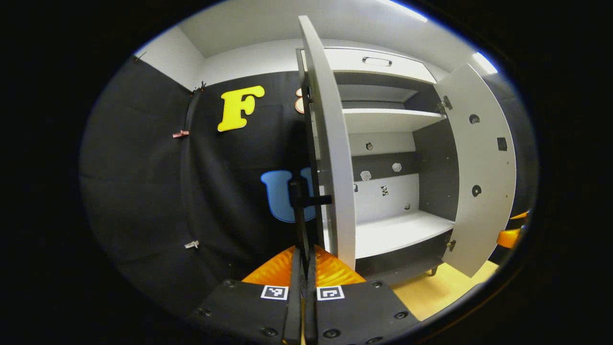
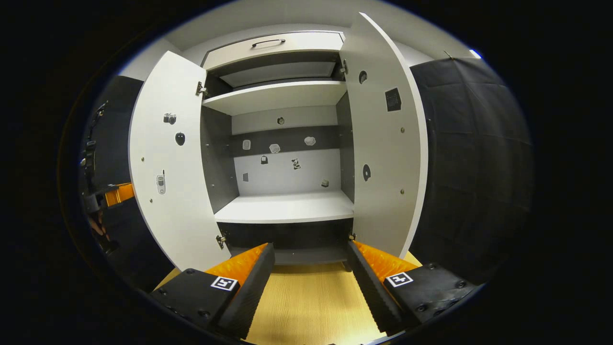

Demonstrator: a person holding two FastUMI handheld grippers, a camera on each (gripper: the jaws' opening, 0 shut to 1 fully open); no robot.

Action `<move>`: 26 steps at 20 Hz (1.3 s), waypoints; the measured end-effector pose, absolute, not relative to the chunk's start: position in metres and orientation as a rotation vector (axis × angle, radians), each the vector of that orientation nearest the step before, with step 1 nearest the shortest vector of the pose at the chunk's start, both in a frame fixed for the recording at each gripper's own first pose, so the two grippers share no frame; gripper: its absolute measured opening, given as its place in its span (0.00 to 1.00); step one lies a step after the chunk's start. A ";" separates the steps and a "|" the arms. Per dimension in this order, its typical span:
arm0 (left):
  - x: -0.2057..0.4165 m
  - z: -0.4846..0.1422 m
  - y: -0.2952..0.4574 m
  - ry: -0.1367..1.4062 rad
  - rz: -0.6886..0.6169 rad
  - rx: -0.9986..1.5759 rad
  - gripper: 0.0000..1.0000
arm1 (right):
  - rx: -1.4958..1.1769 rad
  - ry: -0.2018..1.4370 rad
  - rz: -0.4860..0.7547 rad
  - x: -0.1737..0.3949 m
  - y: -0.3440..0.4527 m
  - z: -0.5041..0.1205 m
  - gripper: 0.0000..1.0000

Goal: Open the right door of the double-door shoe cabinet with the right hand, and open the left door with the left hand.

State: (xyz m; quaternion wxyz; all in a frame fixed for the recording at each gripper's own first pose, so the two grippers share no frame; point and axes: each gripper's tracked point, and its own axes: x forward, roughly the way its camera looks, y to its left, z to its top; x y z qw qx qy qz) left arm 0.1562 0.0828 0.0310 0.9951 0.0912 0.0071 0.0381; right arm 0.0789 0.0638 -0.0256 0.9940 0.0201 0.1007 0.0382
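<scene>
Both doors of the shoe cabinet (image 2: 287, 143) stand swung wide, the left door (image 2: 167, 163) and right door (image 2: 383, 143) flanking its white shelves. The left gripper (image 1: 302, 225) has its fingers together, seemingly clamped on the left door's dark handle (image 1: 306, 199), though the contact is hard to see. The right gripper (image 2: 309, 273) hangs before the cabinet above the wooden floor (image 2: 306, 306), fingers apart and holding nothing.

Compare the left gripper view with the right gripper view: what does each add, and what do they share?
Left gripper view: the left door edge-on, with the left gripper closed on its black handle. Right gripper view: the right gripper open over the wooden floor, and stickers on the left door's inner face. Both: the open cabinet's shelves, the top drawer and the right door.
</scene>
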 end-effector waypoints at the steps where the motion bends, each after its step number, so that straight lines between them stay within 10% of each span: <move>1: 0.151 0.030 0.081 0.016 0.090 0.197 0.02 | 0.046 0.205 0.092 0.077 0.066 -0.025 0.96; 5: 0.105 0.021 0.038 0.033 0.096 0.111 0.16 | 0.044 0.171 0.148 0.077 0.066 -0.017 0.97; 12: 0.056 0.021 -0.051 0.037 0.127 0.030 0.96 | 0.035 0.075 0.250 0.058 0.039 0.022 0.99; 26: 0.023 0.023 -0.048 -0.039 0.153 0.052 0.98 | 0.085 0.074 0.139 0.033 0.011 0.020 0.98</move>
